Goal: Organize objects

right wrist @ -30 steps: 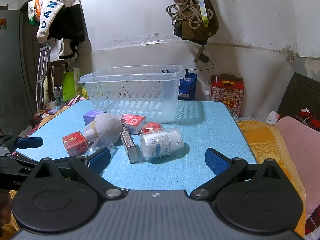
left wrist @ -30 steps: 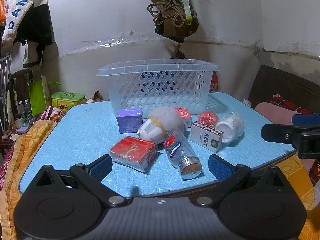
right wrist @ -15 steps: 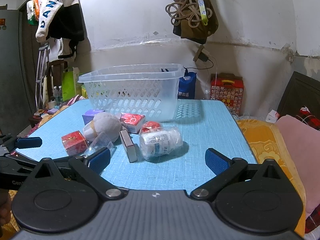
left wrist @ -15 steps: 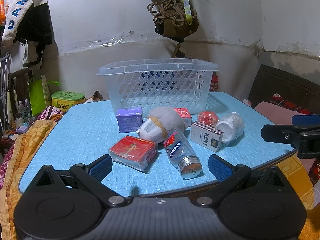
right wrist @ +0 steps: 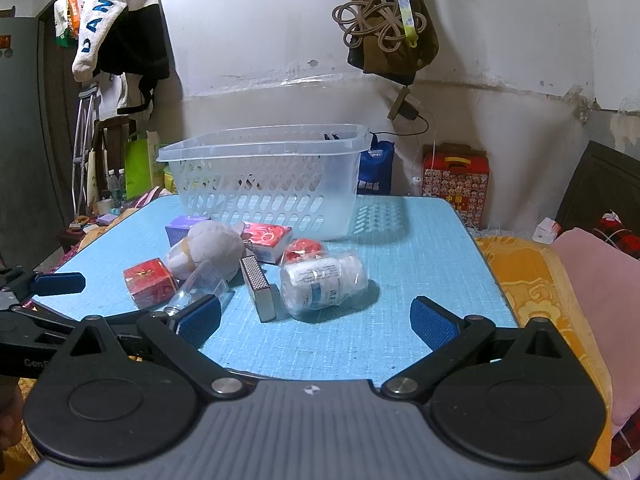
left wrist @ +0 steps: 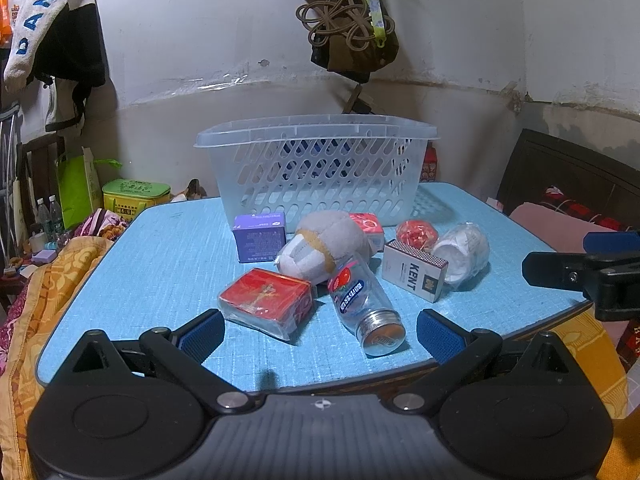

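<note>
A clear plastic basket [left wrist: 316,168] stands at the back of the blue table [left wrist: 168,256]; it also shows in the right wrist view [right wrist: 264,184]. In front of it lie a purple box [left wrist: 260,237], a grey plush toy [left wrist: 324,246], a red wrapped box [left wrist: 266,302], a glass jar [left wrist: 364,304], a KENT pack [left wrist: 414,276], a white wrapped bottle [left wrist: 464,252] and a red ball [left wrist: 416,234]. My left gripper [left wrist: 320,336] is open and empty at the table's near edge. My right gripper [right wrist: 316,320] is open and empty, near the white bottle [right wrist: 324,284].
Clothes and a bag hang on the wall behind [left wrist: 348,20]. A bed with pink and yellow covers [right wrist: 560,280] lies right of the table. Bags, bottles and a green tin [left wrist: 134,196] stand at the left.
The right gripper has moved slightly closer to the table. The left gripper and the objects have stayed where they were.
</note>
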A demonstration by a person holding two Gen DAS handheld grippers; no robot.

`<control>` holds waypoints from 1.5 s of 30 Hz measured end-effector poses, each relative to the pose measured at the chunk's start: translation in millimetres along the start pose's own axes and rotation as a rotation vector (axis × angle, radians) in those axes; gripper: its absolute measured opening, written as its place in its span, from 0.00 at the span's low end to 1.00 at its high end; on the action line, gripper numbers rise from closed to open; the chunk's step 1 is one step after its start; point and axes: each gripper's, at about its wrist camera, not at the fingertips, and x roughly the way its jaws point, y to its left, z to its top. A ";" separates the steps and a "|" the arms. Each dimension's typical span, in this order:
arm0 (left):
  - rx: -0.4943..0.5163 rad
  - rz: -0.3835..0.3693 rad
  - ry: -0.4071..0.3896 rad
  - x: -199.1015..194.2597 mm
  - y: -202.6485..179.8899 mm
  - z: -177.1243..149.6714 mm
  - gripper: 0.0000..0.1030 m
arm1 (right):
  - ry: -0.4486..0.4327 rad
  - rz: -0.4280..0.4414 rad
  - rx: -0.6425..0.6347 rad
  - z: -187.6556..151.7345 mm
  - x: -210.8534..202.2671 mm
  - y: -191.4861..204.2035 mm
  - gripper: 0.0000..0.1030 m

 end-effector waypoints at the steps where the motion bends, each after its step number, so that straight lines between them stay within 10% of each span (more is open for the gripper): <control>1: 0.000 0.000 0.000 0.0 0.0 0.0 1.00 | 0.000 0.000 0.000 -0.1 0.1 0.0 1.00; 45: -0.006 -0.033 0.007 2.3 6.1 4.3 1.00 | -0.058 0.055 0.001 -2.4 -2.7 -2.8 1.00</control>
